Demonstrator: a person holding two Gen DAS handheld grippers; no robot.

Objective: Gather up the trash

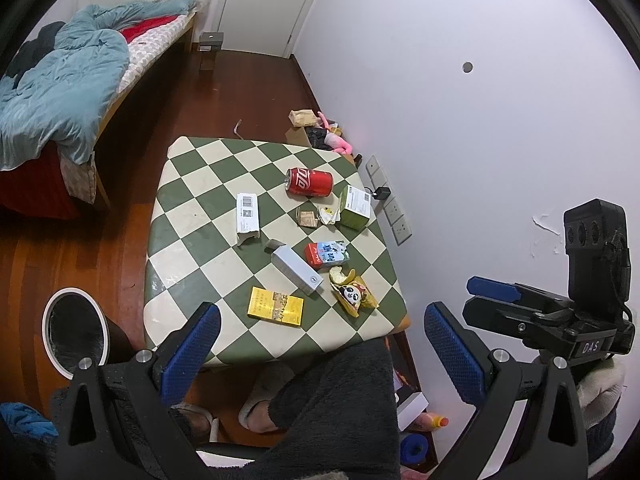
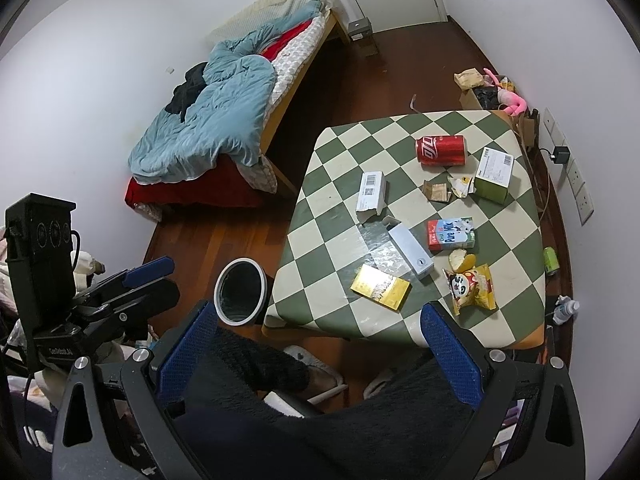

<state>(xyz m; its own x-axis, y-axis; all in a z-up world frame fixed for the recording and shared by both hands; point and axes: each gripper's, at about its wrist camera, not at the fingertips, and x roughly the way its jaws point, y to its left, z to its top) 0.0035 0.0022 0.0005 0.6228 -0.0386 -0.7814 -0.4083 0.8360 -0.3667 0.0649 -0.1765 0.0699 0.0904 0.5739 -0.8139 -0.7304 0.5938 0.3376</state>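
Both tools, left [image 1: 324, 354] and right [image 2: 320, 350], hang spread apart and empty above the littered checkered table [image 1: 188, 184] beside the bin [image 1: 74, 332].

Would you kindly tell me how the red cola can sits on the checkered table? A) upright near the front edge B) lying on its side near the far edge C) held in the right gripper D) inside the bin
B: the red cola can lies on its side toward the far edge of the checkered table, apart from both open grippers.

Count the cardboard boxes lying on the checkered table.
4: white barcode box at the left, long white box in the middle, green box by the can, yellow box at the near edge.
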